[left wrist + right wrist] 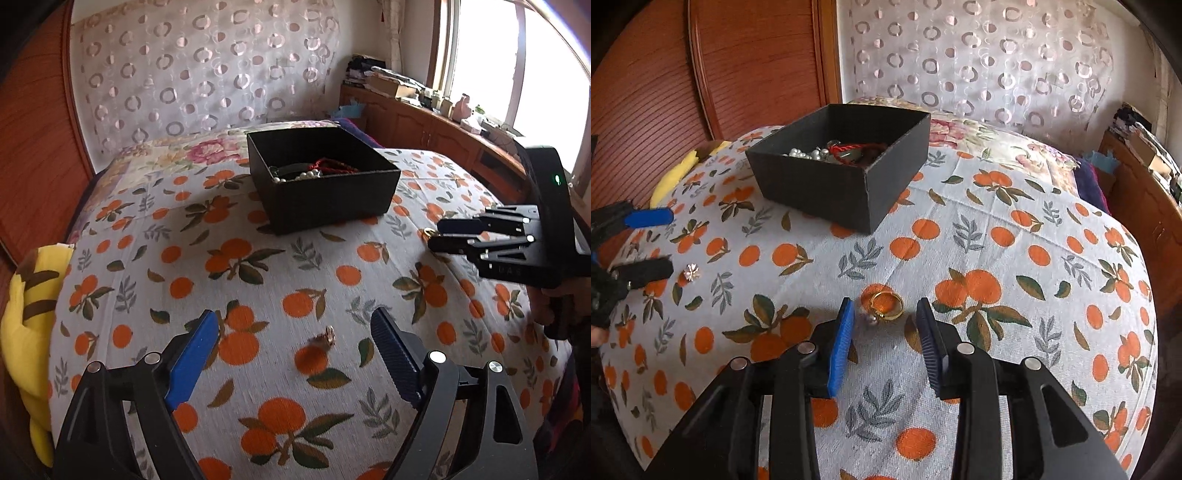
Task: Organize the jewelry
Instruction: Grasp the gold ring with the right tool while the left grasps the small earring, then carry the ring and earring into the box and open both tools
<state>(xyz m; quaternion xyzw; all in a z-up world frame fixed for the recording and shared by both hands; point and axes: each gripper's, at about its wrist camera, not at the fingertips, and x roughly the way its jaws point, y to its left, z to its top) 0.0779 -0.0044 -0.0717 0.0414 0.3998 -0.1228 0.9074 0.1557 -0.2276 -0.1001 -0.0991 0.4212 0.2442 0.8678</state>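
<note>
A black open box (325,195) (827,192) stands on the orange-print bedspread and holds pearls and red cord jewelry. A small rose-gold flower piece (325,338) (691,272) lies on the cloth in front of my left gripper (295,325) (661,238), whose jaws stand wide open with nothing touching them. A gold ring with a pearl (886,306) (430,232) lies just ahead of my right gripper (884,310) (437,234). The right jaws stand partly open on either side of the ring, and the pads do not press on it.
The bedspread (295,266) covers a rounded bed. A yellow plush toy (26,325) lies at its left edge. A wooden wardrobe (738,55) and a sheer patterned curtain (207,66) stand behind. A cluttered wooden cabinet (424,114) runs under the window.
</note>
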